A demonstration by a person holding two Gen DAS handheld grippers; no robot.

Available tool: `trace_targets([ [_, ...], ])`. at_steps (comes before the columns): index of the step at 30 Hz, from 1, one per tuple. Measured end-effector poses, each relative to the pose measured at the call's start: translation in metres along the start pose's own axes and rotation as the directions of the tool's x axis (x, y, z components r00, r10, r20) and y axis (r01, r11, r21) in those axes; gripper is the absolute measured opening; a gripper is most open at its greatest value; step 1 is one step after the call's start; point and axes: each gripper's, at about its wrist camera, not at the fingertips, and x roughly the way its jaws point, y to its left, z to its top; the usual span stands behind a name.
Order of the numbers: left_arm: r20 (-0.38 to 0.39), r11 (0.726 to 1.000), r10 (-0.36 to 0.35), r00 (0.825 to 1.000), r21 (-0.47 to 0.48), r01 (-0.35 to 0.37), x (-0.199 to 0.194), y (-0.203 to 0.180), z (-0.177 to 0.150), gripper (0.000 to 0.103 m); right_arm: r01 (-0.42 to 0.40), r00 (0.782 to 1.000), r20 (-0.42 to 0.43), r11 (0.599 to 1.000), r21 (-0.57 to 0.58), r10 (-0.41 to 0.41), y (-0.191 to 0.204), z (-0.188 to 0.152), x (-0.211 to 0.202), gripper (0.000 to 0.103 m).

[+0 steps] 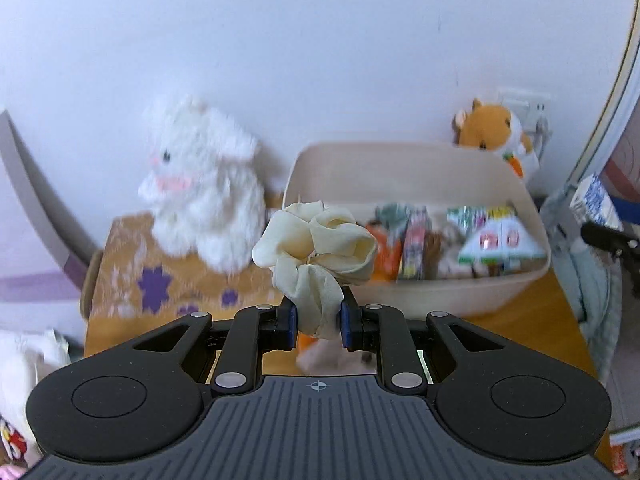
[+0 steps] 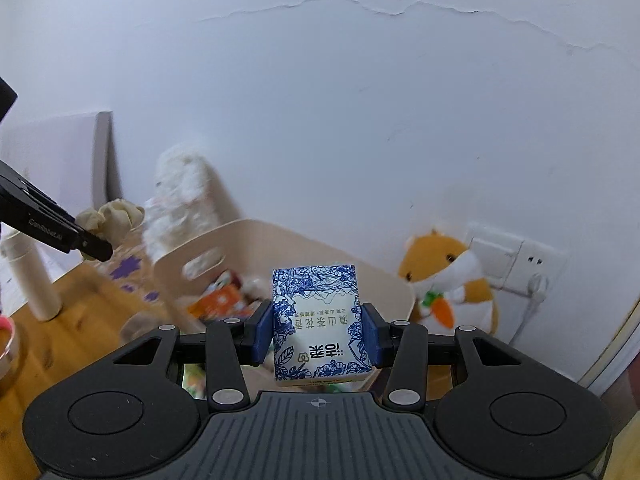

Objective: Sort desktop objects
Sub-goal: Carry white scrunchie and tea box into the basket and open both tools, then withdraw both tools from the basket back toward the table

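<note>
My left gripper [image 1: 319, 322] is shut on a cream fabric scrunchie [image 1: 316, 246], held in the air in front of a beige storage bin [image 1: 400, 152]. In the right wrist view the same scrunchie [image 2: 116, 218] shows at the far left, at the tips of the left gripper's fingers [image 2: 94, 246]. My right gripper [image 2: 317, 330] is shut on a blue-and-white tissue pack [image 2: 318, 320], raised above the beige bin [image 2: 280, 236]. That pack [image 1: 596, 200] also shows at the right edge of the left wrist view.
The bin holds several snack packets [image 1: 492, 240]. A white plush rabbit [image 1: 200, 180] sits on a yellow patterned box [image 1: 160, 280] left of the bin. An orange hamster plush [image 2: 448, 280] leans on the wall by a socket [image 2: 516, 264]. A cream bottle [image 2: 36, 280] stands on the wooden desk [image 2: 60, 360].
</note>
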Motion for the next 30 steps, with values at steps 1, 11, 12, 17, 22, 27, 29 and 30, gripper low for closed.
trace_targets([
  [1,0.008,1.0,-0.007,1.0,0.005,0.007,0.002,-0.002,0.007,0.02,0.01,1.0,0.003,1.0,0.002,-0.01,-0.002,0.004,0.004,0.043],
  [11,0.016,0.997,-0.039,0.999,0.072,0.038,0.047,-0.041,0.048,0.02,0.066,0.998,-0.015,0.993,0.094,-0.065,-0.011,0.026,0.065,0.043],
  [12,0.013,0.995,-0.034,0.999,0.092,0.033,0.055,-0.046,0.049,0.02,0.069,0.997,-0.021,0.992,0.102,-0.068,-0.011,0.026,0.07,0.043],
  [17,-0.031,0.995,-0.019,0.999,0.102,0.022,0.093,-0.057,0.051,0.02,0.086,0.994,-0.084,0.989,0.119,-0.076,-0.007,0.021,0.1,0.043],
  [22,-0.068,0.999,-0.02,0.997,0.046,0.023,0.118,-0.056,0.048,0.031,0.106,0.986,-0.14,0.989,0.103,-0.091,-0.003,0.013,0.115,0.044],
  [27,-0.013,0.997,-0.061,0.998,0.048,0.062,0.113,-0.054,0.044,0.081,0.086,0.986,-0.146,0.995,0.055,-0.077,0.004,0.009,0.113,0.063],
  [29,-0.011,0.996,-0.071,0.997,0.05,0.071,0.11,-0.053,0.044,0.081,0.078,0.988,-0.137,0.996,0.041,-0.071,0.006,0.009,0.109,0.078],
  [30,-0.021,0.995,-0.084,0.996,0.051,0.085,0.11,-0.052,0.044,0.081,0.076,0.989,-0.129,0.996,0.039,-0.071,0.007,0.008,0.106,0.082],
])
